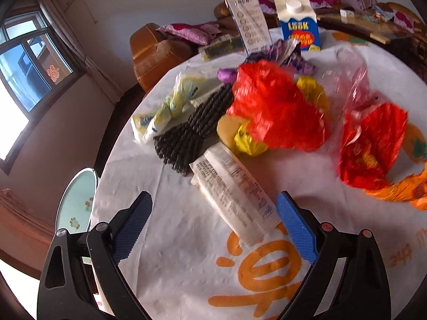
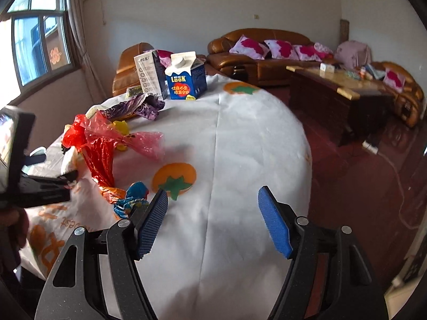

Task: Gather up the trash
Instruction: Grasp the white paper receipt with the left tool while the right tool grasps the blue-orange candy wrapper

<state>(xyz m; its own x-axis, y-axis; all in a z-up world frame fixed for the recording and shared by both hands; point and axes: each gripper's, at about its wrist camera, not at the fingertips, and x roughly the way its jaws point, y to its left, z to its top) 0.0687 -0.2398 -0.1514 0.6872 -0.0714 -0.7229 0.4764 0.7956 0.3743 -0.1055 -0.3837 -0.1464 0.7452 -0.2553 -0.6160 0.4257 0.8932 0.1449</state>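
Collection barely started, by my reading: no bin or bag in view. Trash lies piled on the tablecloth [image 1: 173, 280] short of the LOOK carton [image 1: 299, 26]. Left gripper [image 1: 213, 226] released, straddling a printed white wrapper [image 1: 234, 194]; right gripper [image 2: 213, 221] released, empty.

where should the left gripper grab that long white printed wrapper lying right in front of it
Grip the long white wrapper across its narrow width near the closest end, coming down from above. It lies flat and slanted on the tablecloth, with that end already between the open left gripper fingers. Its far end sits by the black rope bundle.
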